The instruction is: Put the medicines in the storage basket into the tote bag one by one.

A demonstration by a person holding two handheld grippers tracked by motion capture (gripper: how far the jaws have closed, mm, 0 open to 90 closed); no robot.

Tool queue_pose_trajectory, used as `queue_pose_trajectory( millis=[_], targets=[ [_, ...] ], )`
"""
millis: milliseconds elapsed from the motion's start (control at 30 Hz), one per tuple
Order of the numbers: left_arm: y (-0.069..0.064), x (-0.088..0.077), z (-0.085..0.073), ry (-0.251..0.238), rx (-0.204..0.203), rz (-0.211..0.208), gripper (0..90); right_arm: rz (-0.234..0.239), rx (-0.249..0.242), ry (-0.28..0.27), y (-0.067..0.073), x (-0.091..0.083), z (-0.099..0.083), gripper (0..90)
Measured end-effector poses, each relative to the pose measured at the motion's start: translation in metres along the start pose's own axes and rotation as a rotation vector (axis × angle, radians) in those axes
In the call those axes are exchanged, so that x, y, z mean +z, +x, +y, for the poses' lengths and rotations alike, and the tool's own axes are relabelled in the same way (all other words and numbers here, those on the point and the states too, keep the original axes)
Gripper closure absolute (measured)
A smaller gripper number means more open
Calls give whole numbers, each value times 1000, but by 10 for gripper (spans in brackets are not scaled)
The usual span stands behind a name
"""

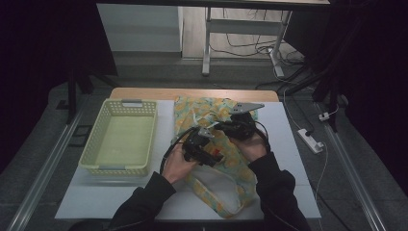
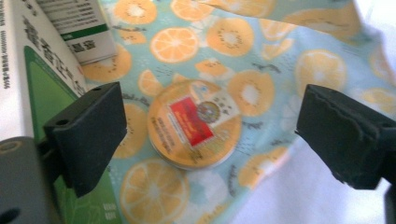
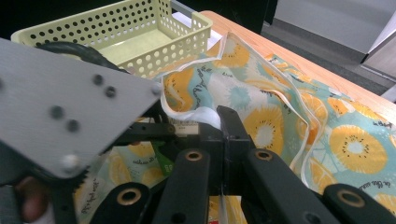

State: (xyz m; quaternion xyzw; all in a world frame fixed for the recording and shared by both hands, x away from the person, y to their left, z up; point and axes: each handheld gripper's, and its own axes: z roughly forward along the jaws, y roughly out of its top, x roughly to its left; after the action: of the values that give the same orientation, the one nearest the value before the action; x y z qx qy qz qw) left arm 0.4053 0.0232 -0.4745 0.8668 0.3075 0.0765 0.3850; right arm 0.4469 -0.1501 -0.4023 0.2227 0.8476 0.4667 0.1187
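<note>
- Dim room beyond, lit work table (image 1: 288, 144) with a white top and one wooden edge at the far side.
- One pale yellow-green perforated basket (image 1: 121, 139) on the left part of the table, nothing visible inside, well apart from both hands.
- One cloth bag (image 1: 219, 144) printed with orange slices on pale blue, lying flat at the table's middle, white-edged strap looping toward the near edge.
- Two handheld grippers, one per hand, both at the bag.
- Left gripper (image 2: 210, 135) reaching inside the bag, jaws spread wide, just opened further, nothing pressed between them.
- One round orange tin (image 2: 194, 123) with a red label, flat on the bag's printed lining, seen in the gap between the spread left jaws, untouched by either pad.
- Two cartons at the left of the left gripper view: one white and green box (image 2: 28, 84) right beside the left jaw, one smaller white box (image 2: 81, 28) with a green stripe farther in, leaning over the lining.
- Right gripper (image 3: 219, 126) pressed together, pinching the white-edged rim of the bag's mouth and holding the fabric lifted.
- One grey three-cornered plate (image 3: 70, 112) of the left gripper close by at the left of the right gripper view, basket behind it.
- Two dark sleeves (image 1: 269, 192) entering from the table's near side.
</note>
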Motion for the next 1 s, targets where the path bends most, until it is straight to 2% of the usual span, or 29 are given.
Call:
queue_pose_trajectory(
  millis=[133,267,500,1000],
  targets=[
    [-1,-7,-2,0,5,-45,41,1,-2,0,1,0,0,899],
    [-2,-13,-6,7,23,-70,19,4,-2,1,1,0,0,900],
    [3,-22,-17,4,12,-140,24,4,-2,2,2,0,0,899],
    [5,-35,-46,-2,-5,-114,5,6,-3,10,3,2,0,899]
  ],
)
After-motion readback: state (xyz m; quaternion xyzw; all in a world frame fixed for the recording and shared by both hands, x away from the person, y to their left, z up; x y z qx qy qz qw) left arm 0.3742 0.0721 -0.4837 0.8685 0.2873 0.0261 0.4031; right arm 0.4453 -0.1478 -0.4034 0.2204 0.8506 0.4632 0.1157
